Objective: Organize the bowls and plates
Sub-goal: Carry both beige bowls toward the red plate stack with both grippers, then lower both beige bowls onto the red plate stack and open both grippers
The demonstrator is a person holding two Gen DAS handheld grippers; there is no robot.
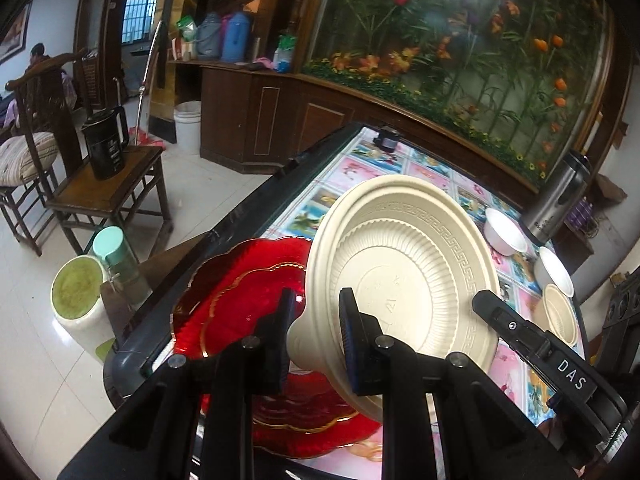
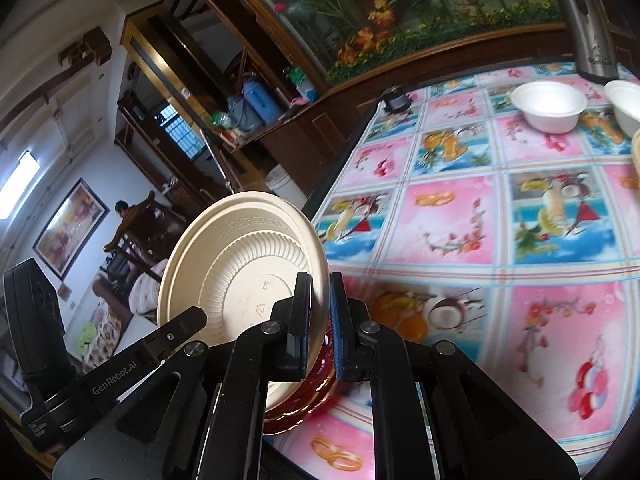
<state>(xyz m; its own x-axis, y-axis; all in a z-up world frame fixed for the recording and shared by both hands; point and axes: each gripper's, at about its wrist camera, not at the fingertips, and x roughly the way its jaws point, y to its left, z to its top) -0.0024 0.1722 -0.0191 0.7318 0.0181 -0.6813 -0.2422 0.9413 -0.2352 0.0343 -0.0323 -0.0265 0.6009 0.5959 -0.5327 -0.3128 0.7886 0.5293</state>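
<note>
A cream plate (image 1: 408, 264) with a ribbed well is held tilted on edge above a stack of red glass plates (image 1: 236, 304) at the table's near left corner. My left gripper (image 1: 316, 320) is shut on the cream plate's rim. My right gripper (image 2: 320, 316) is shut on the same cream plate (image 2: 240, 264) at its opposite rim; the red plates (image 2: 308, 396) show just below it. The right gripper's finger (image 1: 516, 328) shows in the left wrist view. Two white bowls (image 1: 505, 232) (image 1: 554, 270) and a cream bowl (image 1: 560, 314) sit at the table's far right.
The table has a pink and blue patterned cloth (image 2: 460, 216). A steel thermos (image 1: 558, 196) stands by the white bowls (image 2: 548, 106). A small dark object (image 2: 395, 98) sits at the far table edge. A wooden chair with a black kettle (image 1: 106, 142) and cups (image 1: 78, 300) stand left of the table.
</note>
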